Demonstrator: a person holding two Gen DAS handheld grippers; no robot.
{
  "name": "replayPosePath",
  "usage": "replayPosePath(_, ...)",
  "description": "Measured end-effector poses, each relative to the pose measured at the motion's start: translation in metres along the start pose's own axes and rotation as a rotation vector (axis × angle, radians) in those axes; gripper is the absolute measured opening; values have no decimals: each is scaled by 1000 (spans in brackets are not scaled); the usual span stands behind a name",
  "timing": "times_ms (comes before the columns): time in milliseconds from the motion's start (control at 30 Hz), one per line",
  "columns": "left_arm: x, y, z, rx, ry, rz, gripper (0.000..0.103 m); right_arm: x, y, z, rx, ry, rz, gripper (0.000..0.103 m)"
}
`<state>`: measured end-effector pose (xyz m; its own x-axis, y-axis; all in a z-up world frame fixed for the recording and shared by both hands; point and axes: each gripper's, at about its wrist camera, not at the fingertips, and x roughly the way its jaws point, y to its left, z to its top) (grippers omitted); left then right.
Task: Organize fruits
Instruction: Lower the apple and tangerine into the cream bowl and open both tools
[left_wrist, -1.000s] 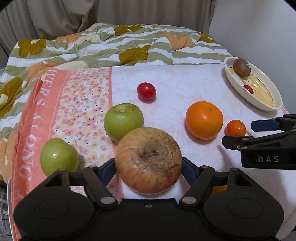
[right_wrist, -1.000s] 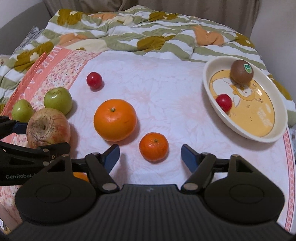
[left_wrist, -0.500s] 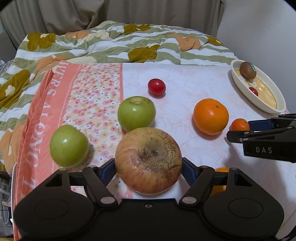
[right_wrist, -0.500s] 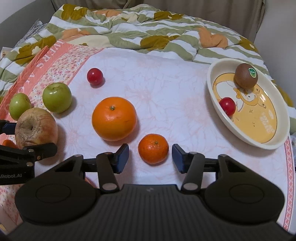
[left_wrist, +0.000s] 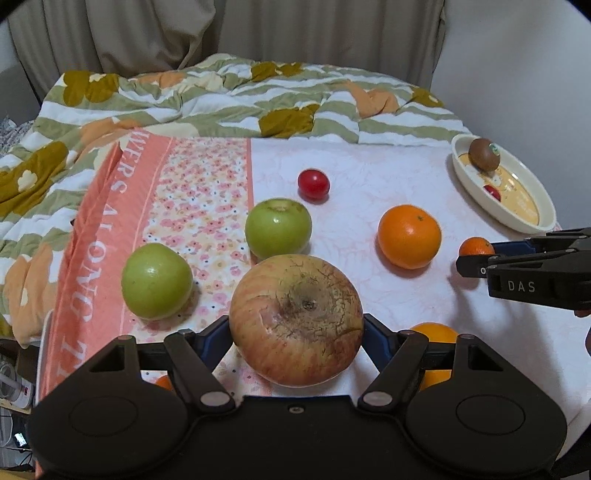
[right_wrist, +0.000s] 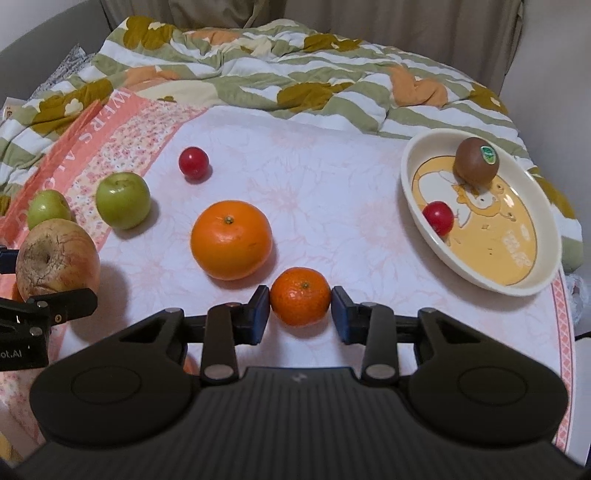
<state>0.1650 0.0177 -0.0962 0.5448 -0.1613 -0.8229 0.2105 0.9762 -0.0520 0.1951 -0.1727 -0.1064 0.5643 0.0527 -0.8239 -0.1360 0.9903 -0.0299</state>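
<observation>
My left gripper (left_wrist: 296, 328) is shut on a big wrinkled reddish apple (left_wrist: 296, 319), held above the bed; the apple also shows in the right wrist view (right_wrist: 55, 260). My right gripper (right_wrist: 300, 314) has its pads on both sides of a small mandarin (right_wrist: 300, 296) that rests on the sheet, touching or nearly so. A cream plate (right_wrist: 539, 284) at the right holds a kiwi (right_wrist: 476, 165) and a cherry tomato (right_wrist: 438, 217). A large orange (right_wrist: 231, 239), two green apples (right_wrist: 123, 199) (right_wrist: 48, 208) and a second cherry tomato (right_wrist: 193, 162) lie on the sheet.
A rumpled green-striped quilt (right_wrist: 295, 70) lies behind the fruit. Two more orange fruits (left_wrist: 434, 354) (left_wrist: 164, 382) show partly under my left gripper. A wall (left_wrist: 517, 55) and curtain (left_wrist: 221, 29) stand behind the bed. The plate sits near the bed's right edge.
My right gripper has moved forward and narrowed its jaws around the small mandarin. My left gripper has risen and drawn back with the big apple still in it.
</observation>
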Motion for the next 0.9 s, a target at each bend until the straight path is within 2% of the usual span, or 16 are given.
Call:
replayPosePath(133,-21,-5,2,30,-48,14,77,-22,1,-1,14,-25,-14,51)
replayPosePath(500,-79,-22,13,60,-173,-56,77,-101,-14,-6,104,-114,-80,51)
replayPosePath(633,-91,-36,16,87,-201,-87,77,-121,-30,-15,128,-120,-97,51)
replayPosePath(900,-102,-76,19,66,-225,-68,77,-147,-86,-30,130,-128,-82,51)
